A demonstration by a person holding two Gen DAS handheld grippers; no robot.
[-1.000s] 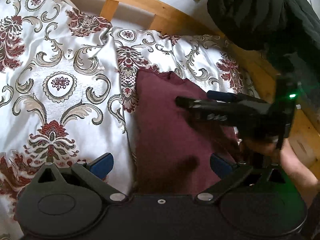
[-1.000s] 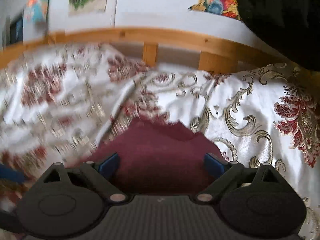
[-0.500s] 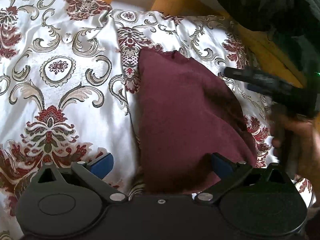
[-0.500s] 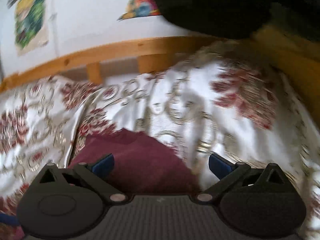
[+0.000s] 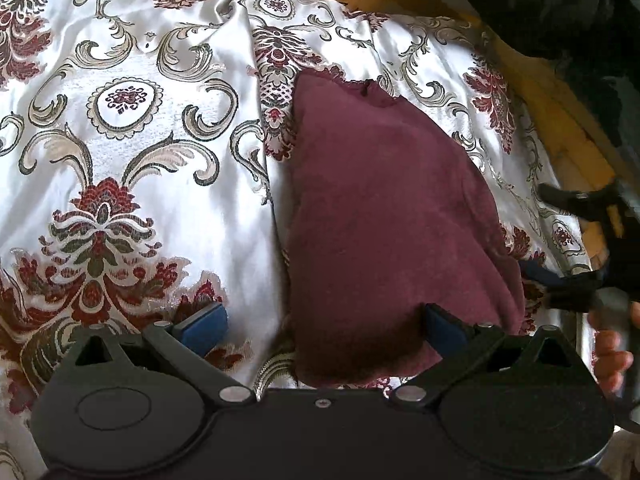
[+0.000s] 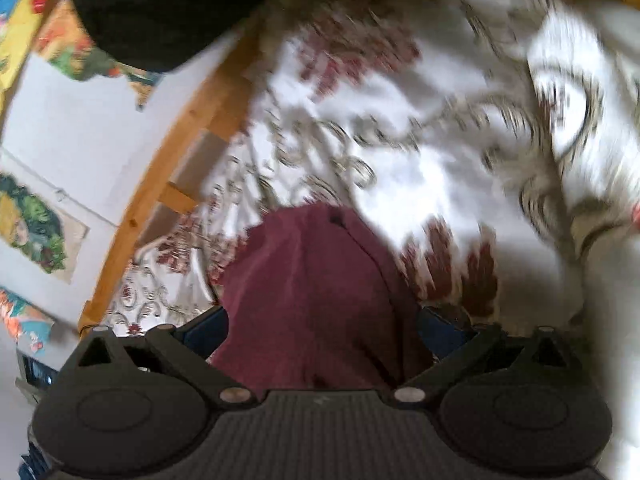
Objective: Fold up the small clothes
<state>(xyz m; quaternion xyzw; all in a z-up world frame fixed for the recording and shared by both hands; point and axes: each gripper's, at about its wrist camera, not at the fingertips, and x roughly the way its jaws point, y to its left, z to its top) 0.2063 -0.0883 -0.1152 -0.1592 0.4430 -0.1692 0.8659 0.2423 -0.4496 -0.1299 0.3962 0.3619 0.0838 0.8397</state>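
The dark maroon knitted garment (image 5: 384, 216) lies folded on the floral satin bedspread (image 5: 120, 152), between the spread-apart fingers of both left claw (image 5: 324, 322) and right claw (image 6: 320, 326), neither gripping, probably freed for the next fold.

A bed fills both views, spread with a glossy white bedcover (image 5: 152, 184) woven with dark red flowers and grey-gold scrolls, creased along a fold near its middle. A light wooden bed frame (image 5: 560, 120) with slats runs along the far edge. Behind it stands a plain white wall (image 6: 80, 128) hung with colourful pictures (image 6: 36, 228). Soft daylight sheens on the satin. A bulky black bundle (image 5: 560, 4) sits at the upper corner.
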